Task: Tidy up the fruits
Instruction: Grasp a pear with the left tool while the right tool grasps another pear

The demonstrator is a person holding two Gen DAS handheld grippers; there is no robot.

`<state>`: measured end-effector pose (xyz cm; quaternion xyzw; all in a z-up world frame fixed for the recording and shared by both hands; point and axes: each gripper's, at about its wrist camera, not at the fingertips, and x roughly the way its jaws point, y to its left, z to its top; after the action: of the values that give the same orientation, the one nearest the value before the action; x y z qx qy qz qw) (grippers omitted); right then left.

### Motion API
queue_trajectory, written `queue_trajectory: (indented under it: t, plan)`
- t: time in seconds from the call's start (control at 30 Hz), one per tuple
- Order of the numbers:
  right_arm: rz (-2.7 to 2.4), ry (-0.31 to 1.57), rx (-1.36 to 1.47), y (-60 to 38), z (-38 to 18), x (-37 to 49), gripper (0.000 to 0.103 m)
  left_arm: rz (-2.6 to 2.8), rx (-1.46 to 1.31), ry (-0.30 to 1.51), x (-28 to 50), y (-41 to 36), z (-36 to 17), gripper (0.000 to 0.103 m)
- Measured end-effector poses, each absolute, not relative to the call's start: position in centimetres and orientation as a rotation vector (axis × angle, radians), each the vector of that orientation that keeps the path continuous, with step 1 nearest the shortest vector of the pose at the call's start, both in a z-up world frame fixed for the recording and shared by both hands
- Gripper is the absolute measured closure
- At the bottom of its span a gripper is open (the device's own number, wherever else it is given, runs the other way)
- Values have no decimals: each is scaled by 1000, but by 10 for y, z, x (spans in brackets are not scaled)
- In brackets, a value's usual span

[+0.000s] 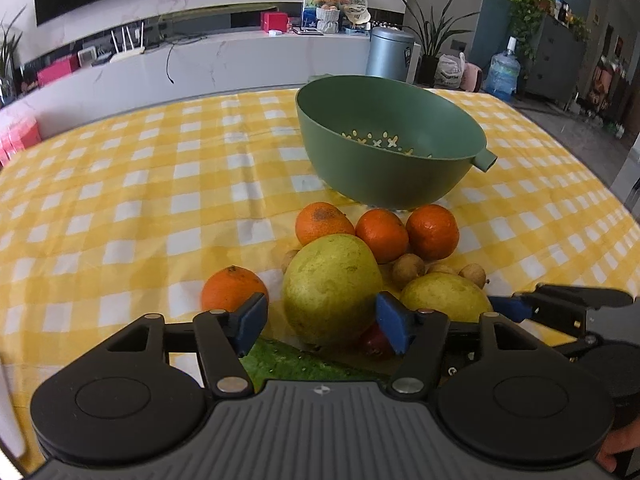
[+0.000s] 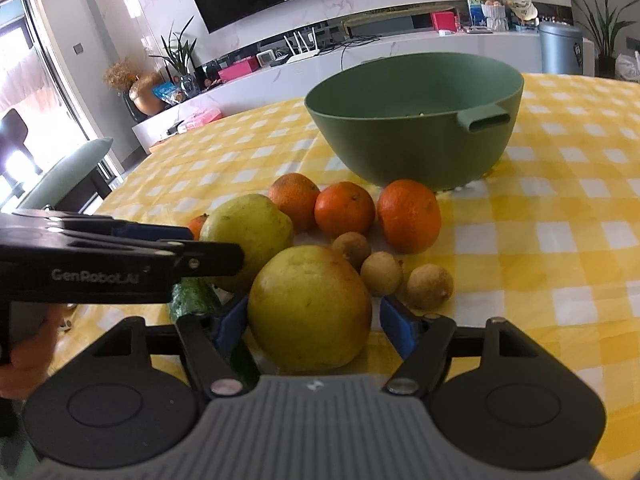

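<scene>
Blue pads tip both tools, and both sets of jaws stand spread with a fruit between them. In the left wrist view the left gripper straddles a big yellow-green pear; its left pad stands clear of the skin, its right pad lies at the fruit's edge, and I cannot tell whether that one touches. The right gripper frames a second pear, which has a faint reddish blush near the top; its right pad stands apart from the fruit, while the left pad sits close against it, contact unclear. Neither fruit is lifted; both rest on the cloth. Under the left tool lies a green cucumber, with a dark red fruit partly hidden behind the right pad. Beside the first pear, to its left, sits a lone orange; beyond it three more oranges line up in a row, and small brown longans lie scattered between the oranges and the second pear. Behind the row stands a green colander bowl with cut-out holes in its bottom and a spout-like handle; it looks bare of fruit as far as its inside shows. Everything sits on a yellow-and-white checked tablecloth. A hand grips the left tool's handle at the edge of the right wrist view.
</scene>
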<state>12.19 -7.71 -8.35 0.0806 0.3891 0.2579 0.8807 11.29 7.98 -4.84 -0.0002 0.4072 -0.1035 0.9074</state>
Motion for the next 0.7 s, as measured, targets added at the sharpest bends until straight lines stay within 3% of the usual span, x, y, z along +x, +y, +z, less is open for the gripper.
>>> queue_trajectory:
  t: [0.03,0.5,0.7]
  plan:
    - [544,809,177,-78,-84,122,40,-218,-14,840,114,81,-50,29]
    - [476,810,200,-88,-81,119,40,-226,-61,857,128,77,-61,25]
    - [480,805,207,-90,-82,119,40,-221,-95,853,130,78,-61,29]
